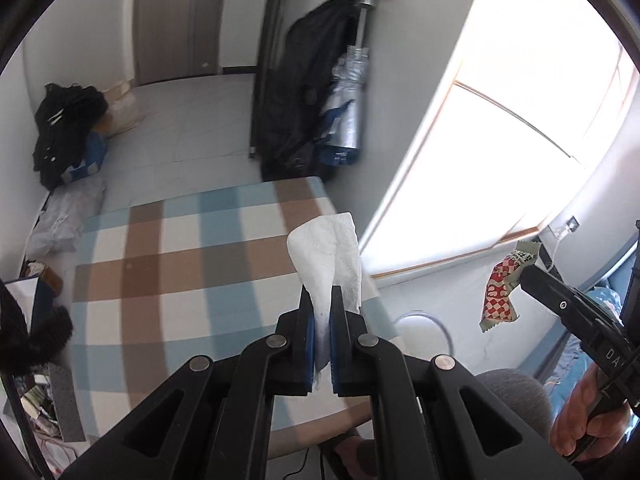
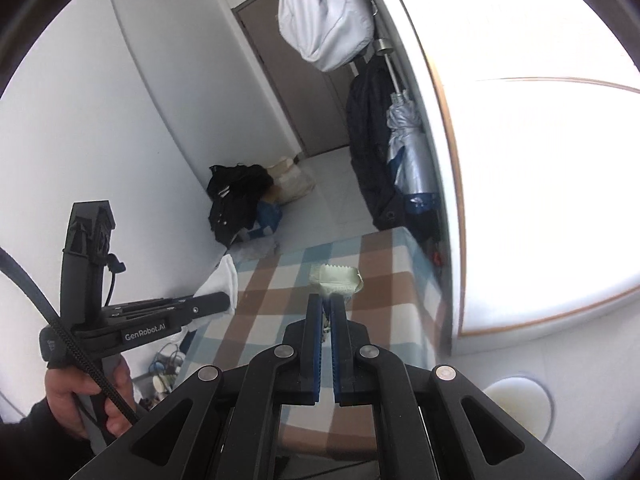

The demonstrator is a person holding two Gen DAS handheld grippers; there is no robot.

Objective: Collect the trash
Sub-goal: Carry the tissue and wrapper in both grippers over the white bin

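My left gripper (image 1: 323,292) is shut on a crumpled white tissue (image 1: 329,249) and holds it above the checked tablecloth (image 1: 180,280). The tissue also shows in the right wrist view (image 2: 224,278) at the left gripper's tip. My right gripper (image 2: 326,300) is shut on a snack wrapper (image 2: 337,279), pale green from behind. In the left wrist view the wrapper (image 1: 500,292) shows its red-and-white checked face, hanging from the right gripper's fingers (image 1: 536,278) beside the table.
A round white bin (image 2: 520,404) stands on the floor right of the table, its rim also in the left wrist view (image 1: 424,320). Black clothes (image 1: 68,128) and bags lie by the far wall. A coat and umbrella (image 1: 344,108) hang near the window.
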